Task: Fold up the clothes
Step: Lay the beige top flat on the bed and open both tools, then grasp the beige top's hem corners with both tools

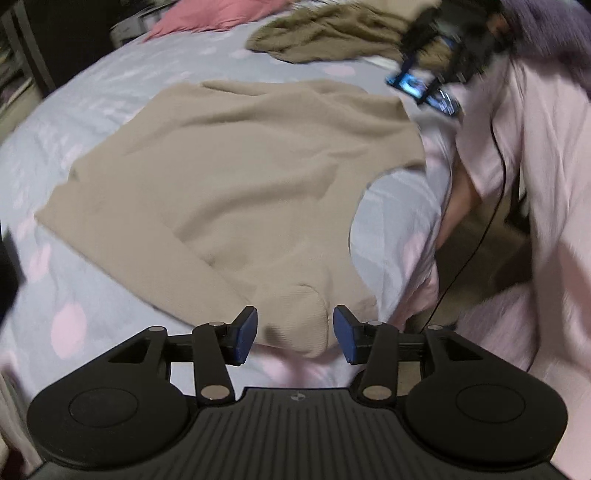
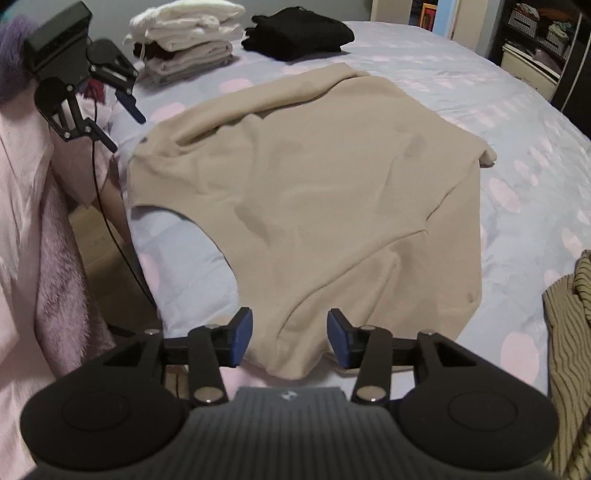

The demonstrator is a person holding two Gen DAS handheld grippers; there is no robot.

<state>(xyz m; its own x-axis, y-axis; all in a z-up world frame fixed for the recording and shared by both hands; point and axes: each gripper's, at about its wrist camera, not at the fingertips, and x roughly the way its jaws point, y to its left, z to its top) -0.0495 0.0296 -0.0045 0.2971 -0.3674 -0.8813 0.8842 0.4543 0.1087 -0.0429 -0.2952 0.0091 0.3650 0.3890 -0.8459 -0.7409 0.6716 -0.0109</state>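
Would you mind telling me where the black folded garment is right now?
The black folded garment lies at the far edge of the bed in the right wrist view, just right of the stack of pale folded clothes, beyond the beige sweater.

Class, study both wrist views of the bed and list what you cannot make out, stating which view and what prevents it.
1. Left wrist view: the right gripper is motion-blurred, so its jaws cannot be read there.
2. Right wrist view: the striped garment is cut off by the right edge.
3. Both views: the beige sweater hides its underside and any folded-under sleeve.
4. Right wrist view: the folded pile is too small to count.
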